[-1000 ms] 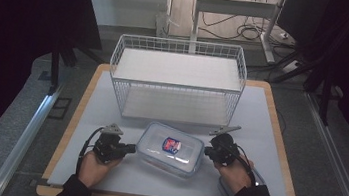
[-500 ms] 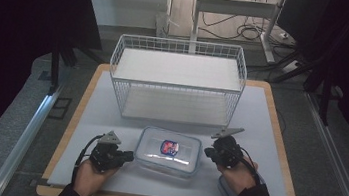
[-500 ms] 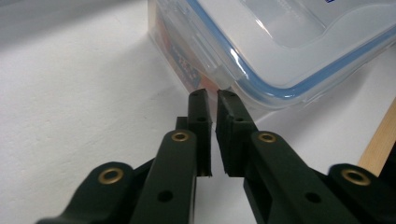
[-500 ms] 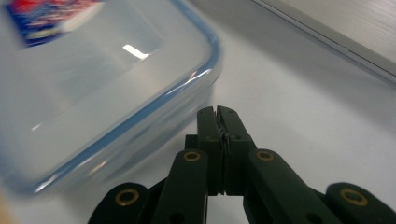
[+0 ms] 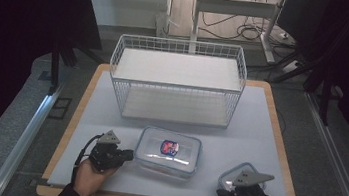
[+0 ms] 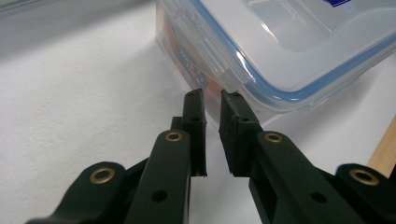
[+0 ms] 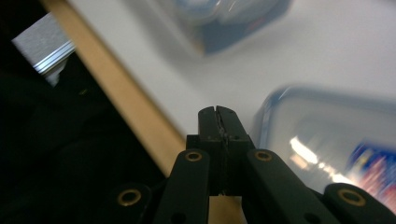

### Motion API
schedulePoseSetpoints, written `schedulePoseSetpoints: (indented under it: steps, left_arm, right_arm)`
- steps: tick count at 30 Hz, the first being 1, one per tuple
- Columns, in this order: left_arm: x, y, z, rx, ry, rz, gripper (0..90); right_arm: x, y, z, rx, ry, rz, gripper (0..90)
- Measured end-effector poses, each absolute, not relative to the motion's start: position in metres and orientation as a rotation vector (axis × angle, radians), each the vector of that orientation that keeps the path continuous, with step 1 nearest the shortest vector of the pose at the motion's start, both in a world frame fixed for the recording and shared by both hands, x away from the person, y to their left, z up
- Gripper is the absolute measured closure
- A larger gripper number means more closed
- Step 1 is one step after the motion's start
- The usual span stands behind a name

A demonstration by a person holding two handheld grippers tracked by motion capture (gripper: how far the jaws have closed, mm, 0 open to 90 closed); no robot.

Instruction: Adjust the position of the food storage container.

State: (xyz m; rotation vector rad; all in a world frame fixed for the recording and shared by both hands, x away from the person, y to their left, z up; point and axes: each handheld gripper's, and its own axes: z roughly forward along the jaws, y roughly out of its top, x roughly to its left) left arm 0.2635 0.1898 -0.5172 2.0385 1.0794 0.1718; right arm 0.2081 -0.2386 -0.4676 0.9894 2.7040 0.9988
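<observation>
left gripper (image 5: 125, 155) parked at left end of clear lidded container (image 5: 168, 151), jaws just cracked apart a little, tips at side latch (image 6: 219, 70), nothing pinched between them. right gripper (image 5: 223, 194) down near front right corner of table (image 5: 109, 120), jaws pressed together, holding nothing, smaller container (image 5: 233, 173) right beside it. big container sits mid-table just in front of wire basket (image 5: 177, 80), lid on. my guess: latch on left side looks next, basket empty so far, so most of job left
</observation>
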Motion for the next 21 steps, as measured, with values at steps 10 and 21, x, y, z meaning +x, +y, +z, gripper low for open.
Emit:
schedulePoseSetpoints:
  steps: [10, 21]
  left_arm:
    - [0.264, 0.189, -0.518, 2.036, 1.084, 0.169, 80.5]
    - [0.266, 0.189, -0.52, 2.03, 1.089, 0.152, 80.0]
  right_arm:
    - [0.202, -0.257, -0.488, 1.026, 2.739, 0.918, 89.4]
    - [0.25, -0.292, -0.49, 1.189, 2.591, 0.914, 89.4]
